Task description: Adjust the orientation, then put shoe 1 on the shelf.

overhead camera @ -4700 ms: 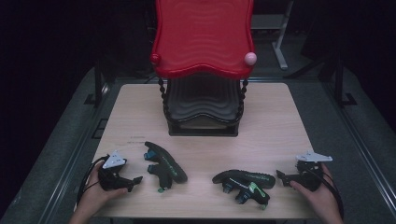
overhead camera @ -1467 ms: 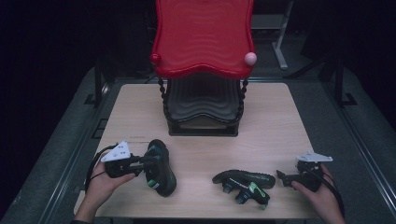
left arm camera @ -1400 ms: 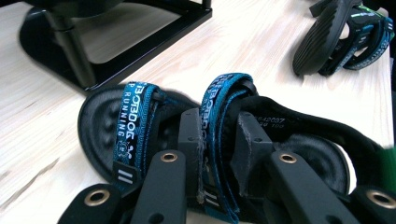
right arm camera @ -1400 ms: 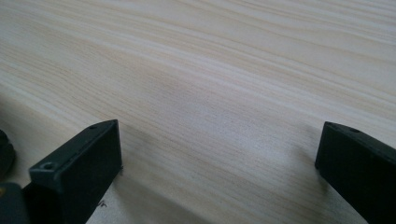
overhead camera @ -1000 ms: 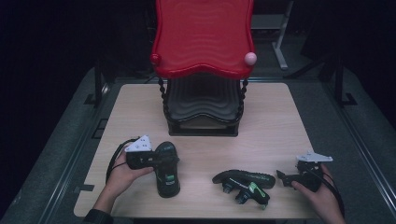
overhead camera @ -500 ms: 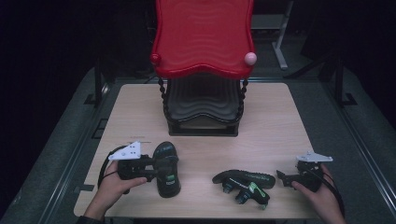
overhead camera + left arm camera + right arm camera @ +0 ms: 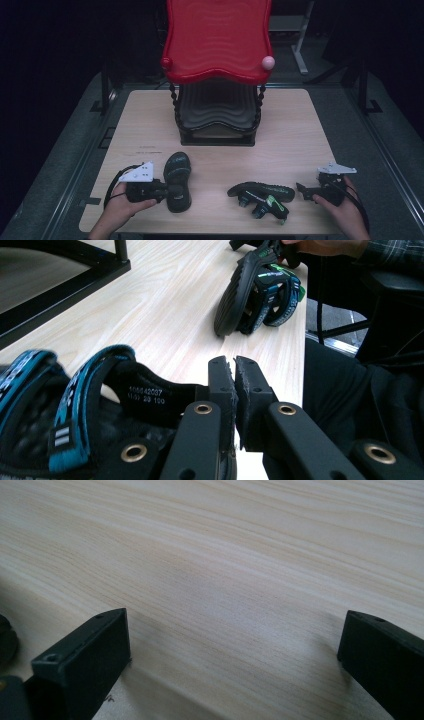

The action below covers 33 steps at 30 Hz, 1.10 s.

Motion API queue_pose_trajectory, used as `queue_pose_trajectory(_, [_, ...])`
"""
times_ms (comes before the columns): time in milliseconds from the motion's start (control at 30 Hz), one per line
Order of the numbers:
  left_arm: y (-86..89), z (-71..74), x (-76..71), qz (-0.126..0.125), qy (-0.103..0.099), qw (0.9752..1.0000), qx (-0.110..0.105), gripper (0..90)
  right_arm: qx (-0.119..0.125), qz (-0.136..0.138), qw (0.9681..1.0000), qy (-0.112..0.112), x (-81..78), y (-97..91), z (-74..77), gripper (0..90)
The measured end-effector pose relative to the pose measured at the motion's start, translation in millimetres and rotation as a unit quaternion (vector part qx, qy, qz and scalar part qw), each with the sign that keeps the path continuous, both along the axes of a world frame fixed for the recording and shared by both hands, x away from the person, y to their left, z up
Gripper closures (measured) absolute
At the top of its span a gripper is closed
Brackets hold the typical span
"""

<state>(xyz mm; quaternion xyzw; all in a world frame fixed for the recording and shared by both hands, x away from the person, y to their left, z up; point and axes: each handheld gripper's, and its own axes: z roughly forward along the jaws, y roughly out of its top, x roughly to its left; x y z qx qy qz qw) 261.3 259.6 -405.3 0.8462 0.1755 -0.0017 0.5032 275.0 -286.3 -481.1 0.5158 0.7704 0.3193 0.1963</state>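
A dark sandal (image 7: 177,180) with teal straps (image 7: 75,405) lies upright at the table's front left. My left gripper (image 7: 167,190) sits against its near side. Its jaws have just been closing and now stand shut (image 7: 235,365), with only a thin slit between the pads. The sandal's heel strap rests against the outer face of one jaw, and I see nothing between the pads. A second sandal (image 7: 262,196) lies on its side at the front right (image 7: 257,290). Just right of it, my right gripper (image 7: 301,189) rests on the table, jaws wide open (image 7: 235,625) over bare wood.
A tall rack with a red wavy top shelf (image 7: 217,40) and a black lower shelf (image 7: 217,107) stands at the back middle of the wooden table (image 7: 290,130). A person's hands hold both grippers at the front edge.
The left gripper turned the left sandal to point away from the person, then drew back a little toward the front edge. The right gripper and the second sandal have stayed put.
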Motion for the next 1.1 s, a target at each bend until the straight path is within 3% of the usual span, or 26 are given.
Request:
queue_pose_trajectory(233, [12.0, -0.5, -12.5, 0.004, 0.000, 1.0000, 0.000, 86.4, -0.001, 0.000, 1.0000, -0.001, 0.1, -0.1, 0.0, 0.0])
queue_pose_trajectory(400, [14.1, 0.6, -13.2, 0.007, -0.002, 1.0000, -0.003, 82.3, -0.001, 0.000, 1.0000, -0.001, 0.1, -0.1, -0.1, 0.0])
queue_pose_trajectory(433, [15.6, 2.7, -11.6, 0.015, -0.004, 0.9999, -0.006, 76.6, -0.001, 0.000, 1.0000, -0.001, 0.1, 0.0, -0.1, 0.0])
queue_pose_trajectory(600, [23.7, 11.5, -2.7, 0.035, -0.020, 0.9988, -0.027, 73.2, -0.001, 0.001, 1.0000, -0.001, 0.1, -0.1, -0.1, 0.0])
queue_pose_trajectory(700, [26.8, 14.2, 6.4, 0.043, -0.026, 0.9983, -0.029, 68.4, -0.001, 0.001, 1.0000, -0.001, 0.1, -0.1, -0.1, 0.0])
queue_pose_trajectory(800, [26.6, 12.3, 16.2, 0.051, -0.023, 0.9981, -0.024, 61.6, 0.000, 0.000, 1.0000, 0.000, 0.0, 0.0, 0.0, 0.0])
queue_pose_trajectory(900, [25.6, 10.0, 22.3, 0.049, -0.023, 0.9982, -0.024, 61.2, 0.000, 0.000, 1.0000, 0.000, 0.0, 0.0, 0.0, 0.0])
queue_pose_trajectory(967, [21.8, 6.7, 31.1, 0.046, -0.034, 0.9983, -0.007, 59.6, 0.000, 0.000, 1.0000, -0.001, 0.1, -0.1, 0.0, 0.0])
queue_pose_trajectory(1100, [15.5, 0.6, 40.5, 0.036, -0.033, 0.9988, 0.000, 58.9, -0.001, 0.000, 1.0000, -0.001, 0.1, 0.0, 0.0, 0.0])
